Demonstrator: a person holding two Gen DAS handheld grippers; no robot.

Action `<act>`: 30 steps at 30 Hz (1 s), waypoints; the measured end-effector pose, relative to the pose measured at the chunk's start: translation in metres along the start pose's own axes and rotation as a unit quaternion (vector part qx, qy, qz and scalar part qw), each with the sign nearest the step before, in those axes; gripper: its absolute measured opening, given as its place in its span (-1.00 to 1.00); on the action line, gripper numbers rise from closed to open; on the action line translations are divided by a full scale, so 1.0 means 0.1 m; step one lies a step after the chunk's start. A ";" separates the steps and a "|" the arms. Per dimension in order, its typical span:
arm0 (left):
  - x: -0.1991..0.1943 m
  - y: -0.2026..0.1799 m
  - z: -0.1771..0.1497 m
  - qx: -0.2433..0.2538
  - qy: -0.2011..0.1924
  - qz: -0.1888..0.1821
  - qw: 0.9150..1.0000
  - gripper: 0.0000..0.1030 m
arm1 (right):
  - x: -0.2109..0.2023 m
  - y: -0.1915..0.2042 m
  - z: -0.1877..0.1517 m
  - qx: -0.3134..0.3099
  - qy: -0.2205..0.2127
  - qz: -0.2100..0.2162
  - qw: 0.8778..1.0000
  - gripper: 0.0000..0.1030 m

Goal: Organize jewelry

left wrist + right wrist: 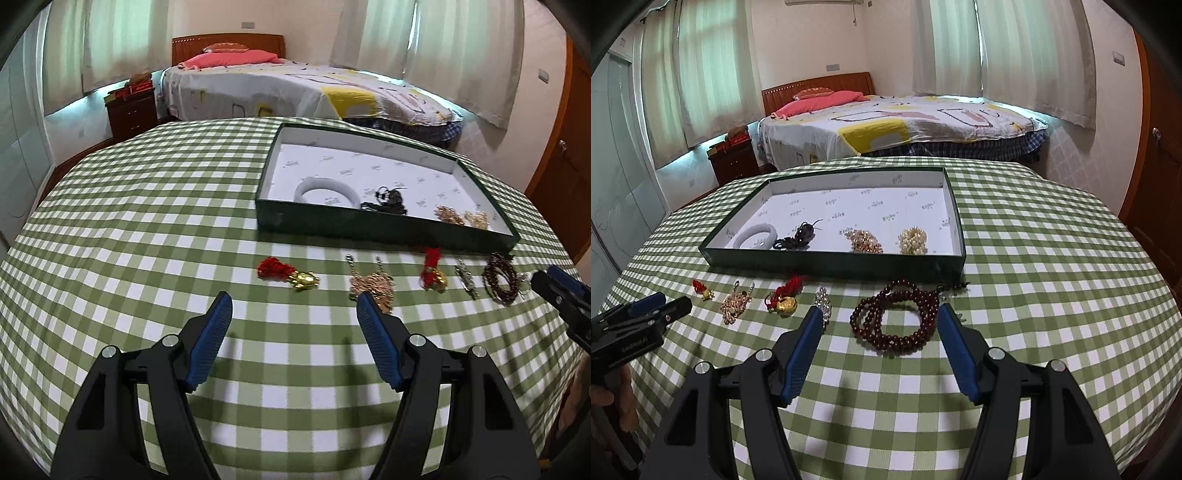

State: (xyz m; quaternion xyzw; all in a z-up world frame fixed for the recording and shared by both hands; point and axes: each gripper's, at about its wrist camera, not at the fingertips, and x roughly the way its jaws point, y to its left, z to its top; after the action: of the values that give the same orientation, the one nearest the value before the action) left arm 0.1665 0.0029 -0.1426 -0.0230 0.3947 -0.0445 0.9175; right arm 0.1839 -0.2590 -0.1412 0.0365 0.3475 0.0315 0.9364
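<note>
A dark green tray [831, 264] on the checked cloth holds a white bangle [768, 230], a black cord piece [799, 236] and two gold clusters [864, 240]. In front of it lie a red-tasselled gold charm [303, 278], a rose-gold chain [373, 284], a second red and gold charm [783, 299], a silver brooch [823, 302] and a dark red bead string [886, 341]. My left gripper [294, 297] hangs open just short of the first charm. My right gripper [880, 310] is open, its tips either side of the bead string's near part, pads apart from it.
The round table [1052, 295] drops away on every side. Behind it stand a bed [905, 125], a dark nightstand [735, 162] and a wooden door [1160, 177] at the right. A hand [613, 398] holds the left gripper [661, 306] at the left edge.
</note>
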 end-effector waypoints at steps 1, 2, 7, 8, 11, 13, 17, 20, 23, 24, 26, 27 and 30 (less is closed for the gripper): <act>0.02 0.01 0.01 -0.003 0.001 0.001 1.000 0.30 | 0.00 0.00 -0.01 0.000 0.000 0.001 1.000 0.22; 0.05 0.02 0.03 -0.005 0.002 0.002 1.000 0.29 | 0.01 0.00 -0.01 -0.001 0.000 0.001 1.000 0.22; 0.21 0.00 0.11 -0.006 0.013 0.004 1.000 0.03 | 0.07 0.02 -0.04 -0.002 0.005 0.003 1.000 0.22; 0.24 0.00 0.13 -0.005 0.015 0.003 1.000 -0.04 | 0.07 0.02 -0.05 -0.003 0.006 0.002 1.000 0.22; 0.31 -0.02 0.15 -0.002 0.023 -0.001 1.000 -0.10 | 0.10 0.00 -0.06 0.000 0.010 0.002 1.000 0.22; 0.34 -0.02 0.14 -0.003 0.028 -0.005 1.000 -0.12 | 0.12 -0.01 -0.06 0.002 0.012 0.002 1.000 0.22; 0.38 -0.04 0.15 -0.001 0.030 -0.005 1.000 -0.31 | 0.15 -0.02 -0.07 0.004 0.014 0.003 1.000 0.22; 0.39 -0.05 0.15 0.006 0.028 -0.001 1.000 -0.41 | 0.16 -0.03 -0.08 0.004 0.018 0.004 1.000 0.22; 0.39 -0.06 0.14 0.014 0.025 -0.001 1.000 -0.58 | 0.17 -0.05 -0.09 0.007 0.019 0.003 1.000 0.22; 0.40 -0.06 0.14 0.015 0.024 -0.002 1.000 -0.65 | 0.17 -0.05 -0.09 0.007 0.019 0.003 1.000 0.22; 0.39 -0.05 0.13 0.016 0.024 -0.005 1.000 -0.66 | 0.17 -0.06 -0.10 0.009 0.020 0.003 1.000 0.22; 0.39 -0.05 0.13 0.016 0.023 -0.005 1.000 -0.66 | 0.18 -0.06 -0.10 0.010 0.021 0.003 1.000 0.22; 0.38 -0.04 0.12 0.016 0.023 -0.006 1.000 -0.69 | 0.19 -0.06 -0.11 0.010 0.024 0.003 1.000 0.22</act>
State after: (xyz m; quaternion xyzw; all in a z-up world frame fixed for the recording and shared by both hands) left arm 0.2014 -0.0053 -0.1615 -0.0099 0.4149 -0.0566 0.9081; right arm 0.1913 -0.2631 -0.1622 0.0460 0.3697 0.0320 0.9275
